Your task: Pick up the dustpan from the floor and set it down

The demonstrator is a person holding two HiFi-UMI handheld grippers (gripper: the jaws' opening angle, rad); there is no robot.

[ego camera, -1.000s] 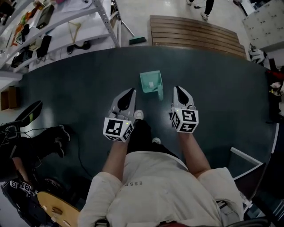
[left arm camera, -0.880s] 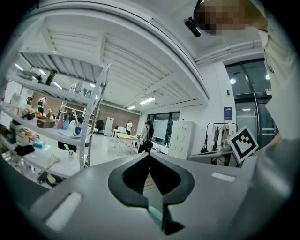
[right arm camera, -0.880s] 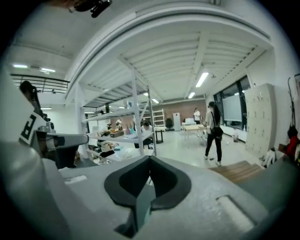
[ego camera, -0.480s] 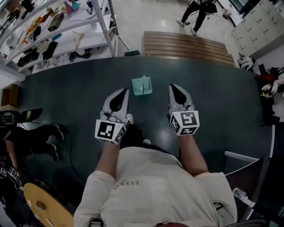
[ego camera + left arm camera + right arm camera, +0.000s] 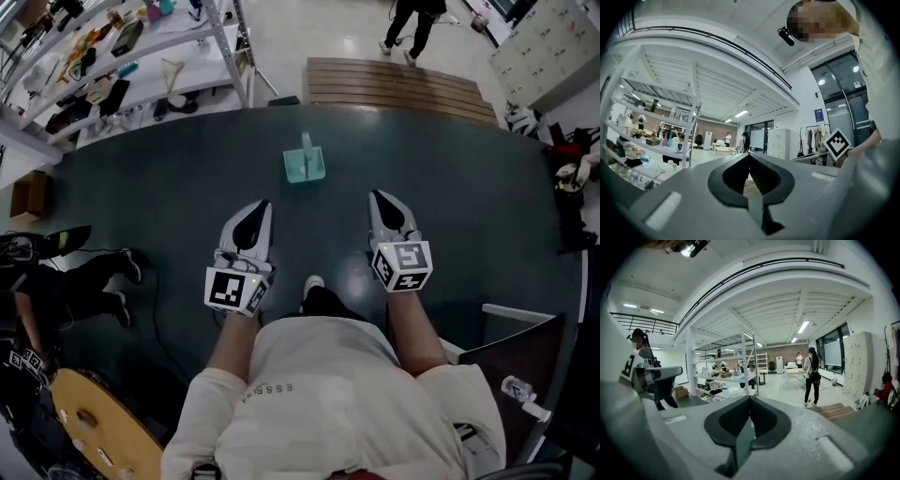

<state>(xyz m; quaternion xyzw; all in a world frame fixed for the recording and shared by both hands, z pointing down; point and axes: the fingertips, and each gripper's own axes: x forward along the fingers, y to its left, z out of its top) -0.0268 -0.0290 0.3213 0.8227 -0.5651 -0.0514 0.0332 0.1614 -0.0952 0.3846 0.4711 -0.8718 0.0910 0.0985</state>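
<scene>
**Dustpan down on the mat, both tongs shut and empty**

Head view: dark matting [image 5: 159, 197] covered the floor, and the teal dustpan [image 5: 305, 166] lay on it, out ahead of both tools and touching neither. The left gripper [image 5: 264, 204] and right gripper [image 5: 377, 196] were held side by side, tips forward, well apart from each other. The holder's torso hid the legs, and only one shoe [image 5: 314, 282] peeked out. A second before, the dustpan had sat just beyond the tips, between them. Now it lay farther off, handle pointing away. A shelving rack [image 5: 141, 47] was cut off at the upper left, and a slatted wooden ramp [image 5: 398, 86] lay beyond the mat.

Left gripper view: the jaws met at the tips with nothing between them. The dustpan did not show here.

Right gripper view: same story, jaws pressed together and empty. A person [image 5: 812, 376] stood far off near the ramp, and the dustpan was out of sight.
</scene>
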